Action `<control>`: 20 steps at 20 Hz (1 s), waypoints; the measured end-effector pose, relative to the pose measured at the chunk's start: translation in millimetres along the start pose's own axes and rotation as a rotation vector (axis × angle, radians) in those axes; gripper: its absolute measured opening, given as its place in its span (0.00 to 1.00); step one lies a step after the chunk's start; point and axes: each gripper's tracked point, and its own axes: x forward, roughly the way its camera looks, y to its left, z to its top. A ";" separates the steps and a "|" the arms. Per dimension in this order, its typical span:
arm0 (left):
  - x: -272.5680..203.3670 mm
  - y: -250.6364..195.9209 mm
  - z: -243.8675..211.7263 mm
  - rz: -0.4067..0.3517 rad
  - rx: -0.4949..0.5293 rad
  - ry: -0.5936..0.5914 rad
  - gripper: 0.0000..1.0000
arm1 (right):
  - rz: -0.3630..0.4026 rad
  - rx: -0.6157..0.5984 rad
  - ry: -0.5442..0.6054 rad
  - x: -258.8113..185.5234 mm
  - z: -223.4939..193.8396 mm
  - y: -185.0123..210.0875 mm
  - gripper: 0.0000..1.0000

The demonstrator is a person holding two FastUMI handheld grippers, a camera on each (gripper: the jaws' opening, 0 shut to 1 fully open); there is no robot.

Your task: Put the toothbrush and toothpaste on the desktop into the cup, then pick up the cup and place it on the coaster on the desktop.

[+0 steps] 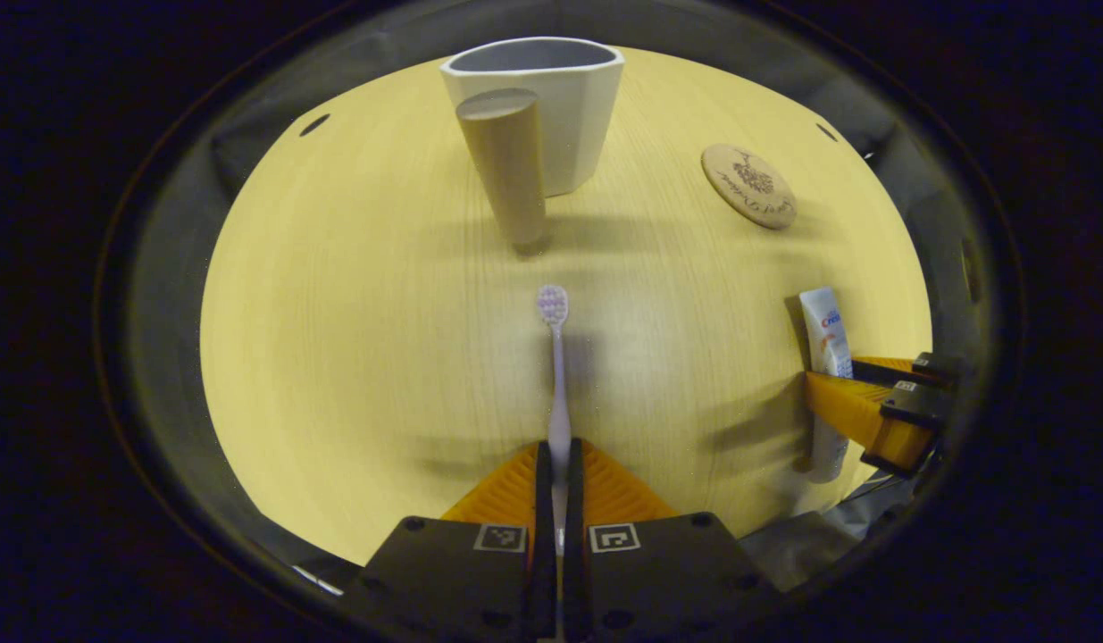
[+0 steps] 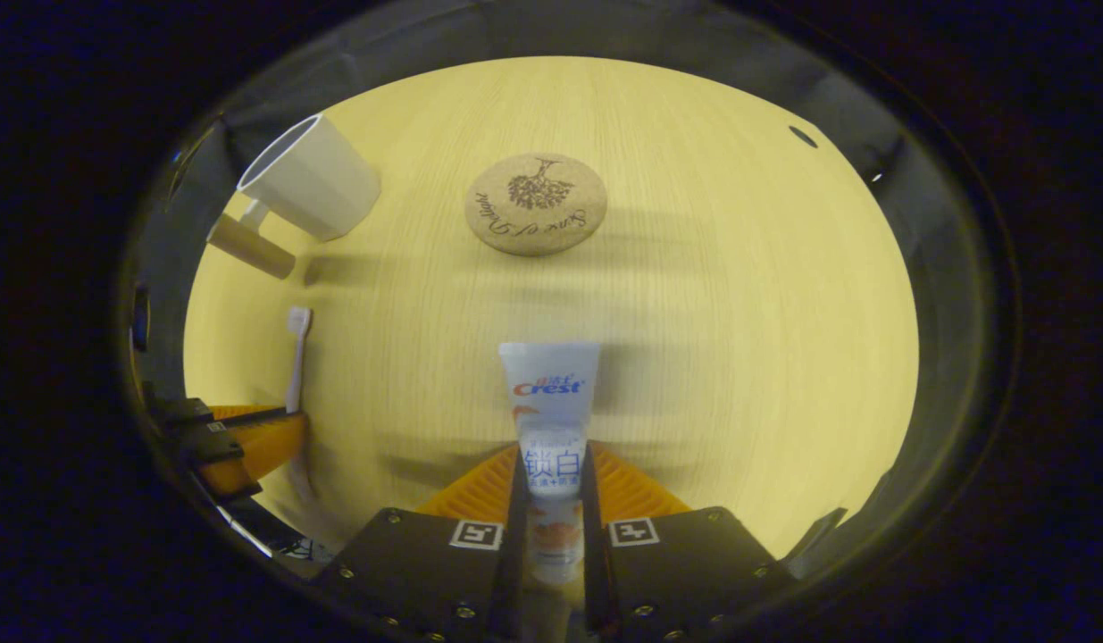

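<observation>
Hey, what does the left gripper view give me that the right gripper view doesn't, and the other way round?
Left gripper view: a close look along the left gripper, its fingers closed on the toothbrush, with the cup's wooden handle facing the camera.
Right gripper view: a close look along the right gripper, its fingers closed on the toothpaste, with the coaster straight ahead.
Shared: the cup, coaster, toothbrush, toothpaste and desktop. The cup stands apart from the coaster.
</observation>
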 end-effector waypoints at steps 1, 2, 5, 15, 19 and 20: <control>-0.9 -0.4 1.6 0.001 0.005 -0.012 0.11 | 0.019 0.008 -0.005 -1.1 0.7 0.7 0.28; -0.9 -0.1 1.2 0.000 0.008 -0.018 0.17 | 0.033 0.017 -0.007 0.3 0.7 0.4 0.28; -1.4 -0.6 1.1 -0.004 0.016 -0.052 0.08 | 0.085 0.061 -0.034 0.6 4.6 1.4 0.23; -31.0 4.4 16.5 -0.022 -0.045 -0.274 0.08 | 0.165 0.070 -0.252 -43.2 27.1 4.1 0.22; -61.8 10.8 23.6 -0.022 -0.061 -0.376 0.08 | 0.176 0.023 -0.336 -63.6 32.5 16.1 0.23; -70.9 12.8 25.6 -0.020 -0.063 -0.404 0.08 | 0.181 0.016 -0.358 -69.0 35.1 20.4 0.22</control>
